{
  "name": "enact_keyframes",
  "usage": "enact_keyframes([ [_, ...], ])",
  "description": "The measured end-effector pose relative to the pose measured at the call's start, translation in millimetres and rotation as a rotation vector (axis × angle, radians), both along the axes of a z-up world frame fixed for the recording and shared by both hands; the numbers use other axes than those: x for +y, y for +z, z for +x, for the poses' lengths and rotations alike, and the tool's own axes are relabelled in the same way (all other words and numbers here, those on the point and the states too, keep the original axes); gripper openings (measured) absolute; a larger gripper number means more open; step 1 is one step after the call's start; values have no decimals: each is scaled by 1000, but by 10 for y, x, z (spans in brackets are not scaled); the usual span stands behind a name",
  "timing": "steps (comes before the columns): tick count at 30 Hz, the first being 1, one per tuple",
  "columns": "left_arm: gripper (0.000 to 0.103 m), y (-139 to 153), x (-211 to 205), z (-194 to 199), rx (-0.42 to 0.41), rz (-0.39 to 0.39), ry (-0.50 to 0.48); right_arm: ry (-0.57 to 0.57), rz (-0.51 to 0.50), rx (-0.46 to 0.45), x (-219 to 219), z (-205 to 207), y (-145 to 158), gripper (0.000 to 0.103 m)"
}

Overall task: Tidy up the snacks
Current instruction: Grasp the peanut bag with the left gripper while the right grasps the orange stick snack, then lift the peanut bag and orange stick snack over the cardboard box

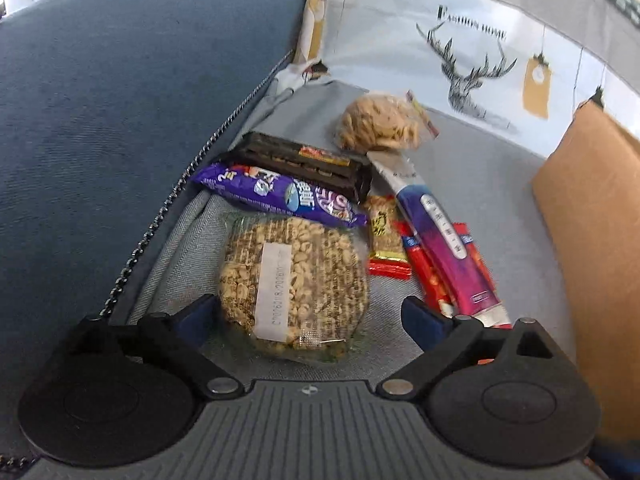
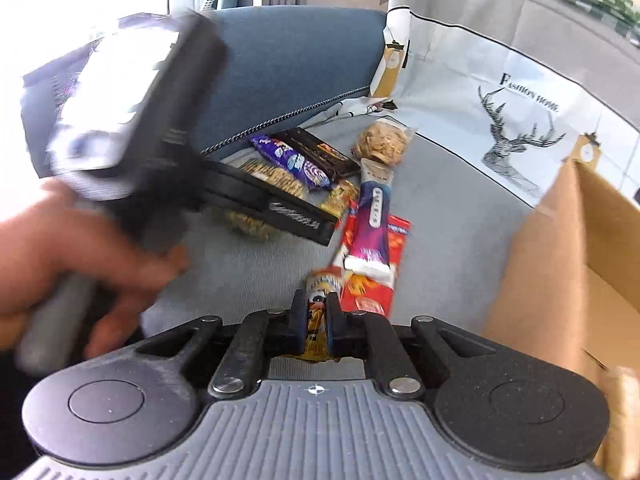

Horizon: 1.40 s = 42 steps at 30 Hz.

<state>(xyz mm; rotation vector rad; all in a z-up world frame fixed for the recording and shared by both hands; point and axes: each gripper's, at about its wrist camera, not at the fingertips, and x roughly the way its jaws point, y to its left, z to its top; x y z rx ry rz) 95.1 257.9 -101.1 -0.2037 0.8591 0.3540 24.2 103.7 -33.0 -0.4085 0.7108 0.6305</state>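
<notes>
The snacks lie scattered on a grey cushion seat (image 1: 472, 184), and the nearest to the left gripper (image 1: 308, 320) is a round peanut brittle cake (image 1: 294, 280) in clear wrap, lying flat between its two widely spread fingers (image 1: 424, 320), which do not clamp it. Just beyond that cake, a purple cookie pack (image 1: 280, 194) lies crosswise, and behind it, touching, a dark chocolate wafer bar (image 1: 304, 162). Further ahead and slightly right sits a bag of pale nuts (image 1: 378, 122). To the right of the gripper's line, a long purple-and-pink tube pack (image 1: 444, 236) runs away from the right finger, lying over red sachets (image 1: 428, 280); a small yellow-and-red candy packet (image 1: 386, 236) lies between these and the cake.

The right gripper (image 2: 318, 320) is closed tight on a yellow-orange snack stick (image 2: 320, 296), pinched between its fingers (image 2: 334, 316) with the pack's tip sticking out ahead. Directly beyond it lie a red packet (image 2: 370, 296) and the tube pack. To its left, a blurred hand (image 2: 80, 256) grasps the left gripper's body above the cake.

A cardboard box (image 1: 592, 224) stands to the right of both grippers. A blue backrest (image 1: 132, 92) rises on the left, and a pale fabric printed with a deer head (image 1: 472, 76) hangs behind.
</notes>
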Motion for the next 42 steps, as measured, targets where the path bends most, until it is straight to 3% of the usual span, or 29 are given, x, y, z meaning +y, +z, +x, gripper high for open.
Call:
enact_keyframes([
  [3, 81, -5, 3, -16, -8, 6, 8, -18, -27, -13, -60, -148, -29, 9],
  [9, 80, 88, 144, -187, -68, -159, -21, -123, -13, 34, -47, -9, -363, 9],
  [11, 80, 83, 185, -250, -38, -264, -51, -140, -7, 55, -50, 17, -438, 10],
  [15, 80, 103, 121, -409, 15, -379, -136, -155, 27, 88, -82, 56, -488, 13],
  [18, 81, 105, 54, -471, 51, -432, -201, -151, 56, 93, -100, 75, -493, 25],
  [20, 81, 109, 15, -473, 65, -423, -215, -152, 65, 97, -100, 103, -510, 33],
  [27, 80, 94, -119, -442, 89, -353, -241, -148, 60, 98, -68, 152, -551, 33],
  [32, 80, 91, -129, -428, 90, -335, -245, -122, 49, 87, -84, 137, -558, 13],
  [42, 80, 114, -88, -475, 65, -360, -229, -103, 61, 47, -143, 30, -429, 11],
])
